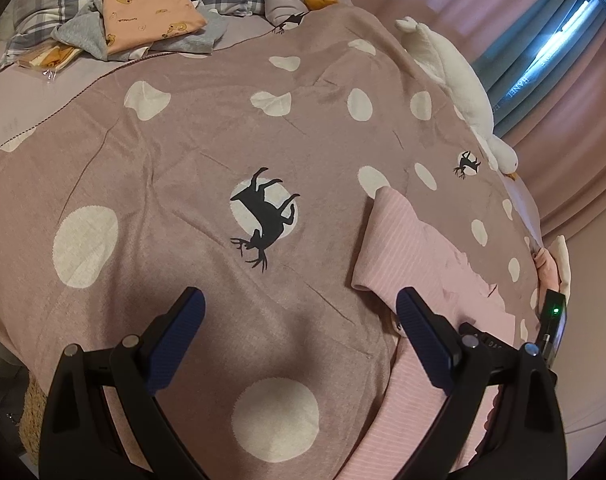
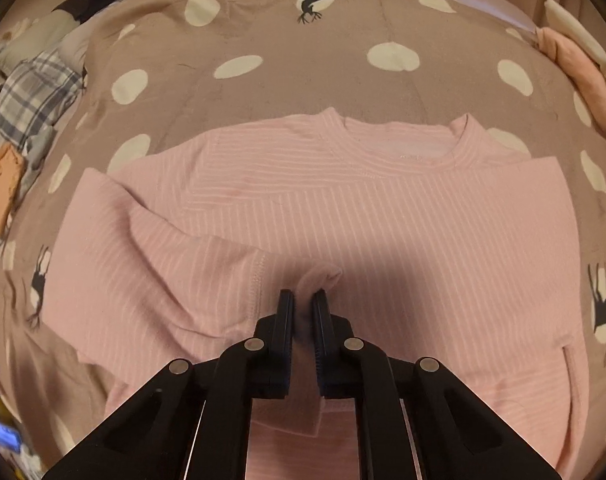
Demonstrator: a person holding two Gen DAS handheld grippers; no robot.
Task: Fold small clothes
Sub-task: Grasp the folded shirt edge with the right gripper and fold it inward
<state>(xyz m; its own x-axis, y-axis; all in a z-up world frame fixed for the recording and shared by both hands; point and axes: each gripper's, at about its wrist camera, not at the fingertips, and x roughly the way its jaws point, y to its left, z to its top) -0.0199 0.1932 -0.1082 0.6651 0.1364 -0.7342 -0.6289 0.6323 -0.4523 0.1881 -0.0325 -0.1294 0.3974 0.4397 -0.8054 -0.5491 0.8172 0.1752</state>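
Here, a pink ribbed top lies flat, neckline away from the camera, on a mauve blanket dotted with white spots and black deer. The right gripper has its fingers pinched together on a small pucker of the top's fabric near the middle. The left gripper hangs with fingers wide apart over the blanket, just beside the top's edge, holding nothing. Folded clothes lie near the pillows.
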